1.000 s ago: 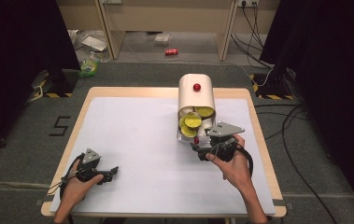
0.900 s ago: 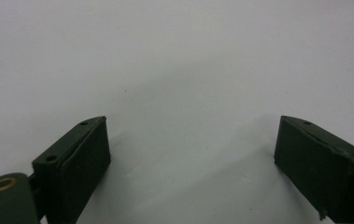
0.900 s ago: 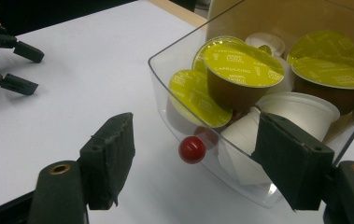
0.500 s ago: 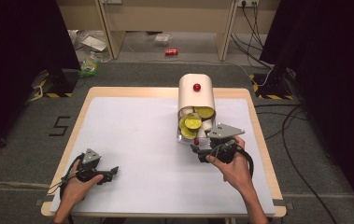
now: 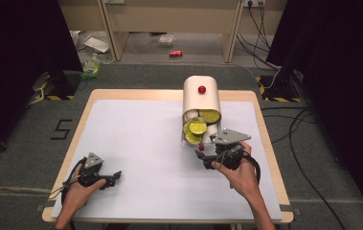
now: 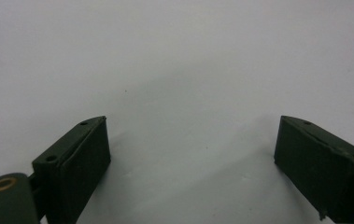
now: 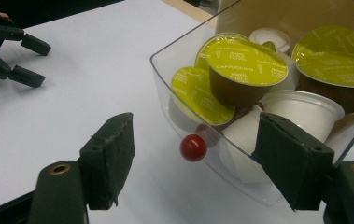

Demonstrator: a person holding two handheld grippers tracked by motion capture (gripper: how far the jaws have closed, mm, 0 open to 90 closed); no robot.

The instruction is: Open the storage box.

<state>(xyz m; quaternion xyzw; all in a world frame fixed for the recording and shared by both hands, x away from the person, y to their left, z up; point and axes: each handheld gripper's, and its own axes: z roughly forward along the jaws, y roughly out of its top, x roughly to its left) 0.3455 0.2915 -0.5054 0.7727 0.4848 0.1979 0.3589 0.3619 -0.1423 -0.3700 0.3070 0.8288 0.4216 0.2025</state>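
Broadly, a wooden table covered by a white sheet fills the middle of the high view, with grey floor around it. Toward the far right part of the sheet lies a cream-coloured dispenser on its side, a red knob on its upper face. From its near end a clear plastic drawer stands pulled out, packed with coffee capsules — some with yellow-green foil lids, some plain white. In the right gripper view the lid of the frontmost capsule reads "Cappuccino", and a small red knob sits on the drawer's clear front wall.

The right gripper, held in the person's right hand, sits just in front of the drawer. Its jaws stand partly open, one on either side of the drawer's red knob; neither pad touches the knob, and the right-hand jaw lies close against the drawer's corner, though contact cannot be told.

The left gripper, held in the left hand, rests low over the near left part of the sheet, well apart from the drawer. Its jaws are spread wide with bare white sheet between them — holding nothing. It also appears small in the top left corner of the right gripper view.
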